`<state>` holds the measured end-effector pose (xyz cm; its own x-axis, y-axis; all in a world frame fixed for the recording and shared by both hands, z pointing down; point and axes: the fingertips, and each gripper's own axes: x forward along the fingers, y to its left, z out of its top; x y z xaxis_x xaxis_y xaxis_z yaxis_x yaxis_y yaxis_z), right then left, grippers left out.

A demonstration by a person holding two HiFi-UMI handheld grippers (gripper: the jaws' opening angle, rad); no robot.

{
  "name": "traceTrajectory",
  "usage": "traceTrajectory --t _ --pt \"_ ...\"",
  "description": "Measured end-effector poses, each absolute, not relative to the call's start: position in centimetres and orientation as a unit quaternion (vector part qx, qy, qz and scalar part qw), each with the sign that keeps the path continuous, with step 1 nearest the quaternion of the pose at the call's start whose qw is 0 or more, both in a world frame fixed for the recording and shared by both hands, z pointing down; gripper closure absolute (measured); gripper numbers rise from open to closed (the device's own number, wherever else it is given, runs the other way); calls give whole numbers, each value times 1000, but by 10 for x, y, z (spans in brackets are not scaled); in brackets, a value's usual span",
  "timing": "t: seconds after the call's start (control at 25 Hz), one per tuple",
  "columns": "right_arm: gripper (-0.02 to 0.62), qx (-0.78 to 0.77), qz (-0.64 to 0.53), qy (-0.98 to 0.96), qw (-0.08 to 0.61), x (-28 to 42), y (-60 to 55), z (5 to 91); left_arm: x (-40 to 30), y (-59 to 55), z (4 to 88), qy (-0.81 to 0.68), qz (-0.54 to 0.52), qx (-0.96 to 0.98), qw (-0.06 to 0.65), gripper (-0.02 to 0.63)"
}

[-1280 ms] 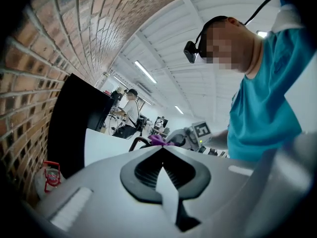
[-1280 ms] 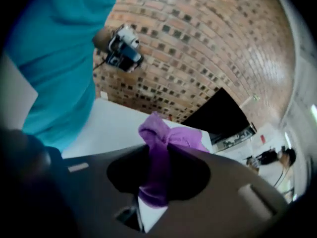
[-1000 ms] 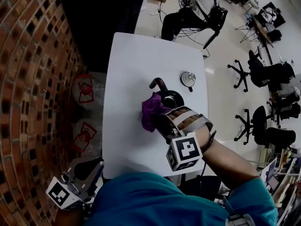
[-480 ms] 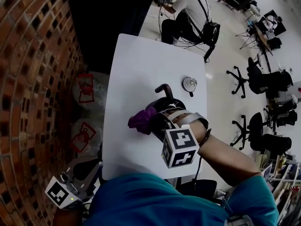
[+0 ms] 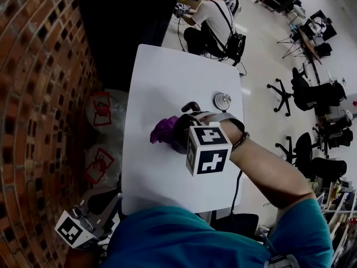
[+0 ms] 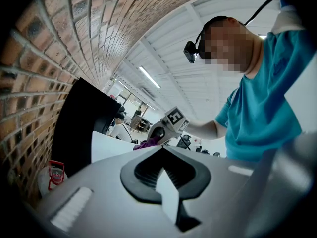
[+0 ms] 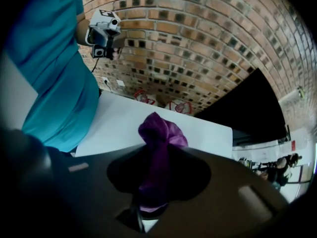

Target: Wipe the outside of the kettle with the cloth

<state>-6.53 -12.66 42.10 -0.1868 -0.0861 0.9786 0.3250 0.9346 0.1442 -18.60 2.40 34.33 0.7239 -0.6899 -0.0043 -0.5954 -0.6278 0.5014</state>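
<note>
On the white table [image 5: 167,71] stands the black kettle [image 5: 190,106]. Only its curved handle shows; my right gripper [image 5: 177,134] covers the body from above. That gripper is shut on the purple cloth [image 5: 163,132], which bunches out to the kettle's left side. In the right gripper view the cloth [image 7: 159,133] is pinched between the jaws and hangs over the table [image 7: 124,125]. My left gripper [image 5: 89,219] hangs off the table's near left corner, shut and holding nothing. It points up toward the right gripper [image 6: 168,124].
The kettle's silver lid [image 5: 222,100] lies on the table just right of the kettle. A brick wall [image 5: 39,94] runs along the left, with red-printed bags [image 5: 101,106] at its foot. A seated person [image 5: 215,24] is beyond the far edge; office chairs [image 5: 312,88] stand to the right.
My right gripper has swung over the kettle, carrying the cloth from the kettle's near side out to its left. The left gripper stays where it was.
</note>
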Motion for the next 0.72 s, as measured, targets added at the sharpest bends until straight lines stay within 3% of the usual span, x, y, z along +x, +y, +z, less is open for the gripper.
traceTrajectory --t 0.56,0.64,0.72 --pt "505 1 -81 -755 650 -10 -184 395 -191 27 338 -363 -99 898 230 604" --pt "505 26 -61 -778 625 1 -183 386 -191 27 337 -362 -97 899 228 604" --pt "505 62 -43 -827 557 1 -179 365 -190 26 333 -358 -97 901 224 604"
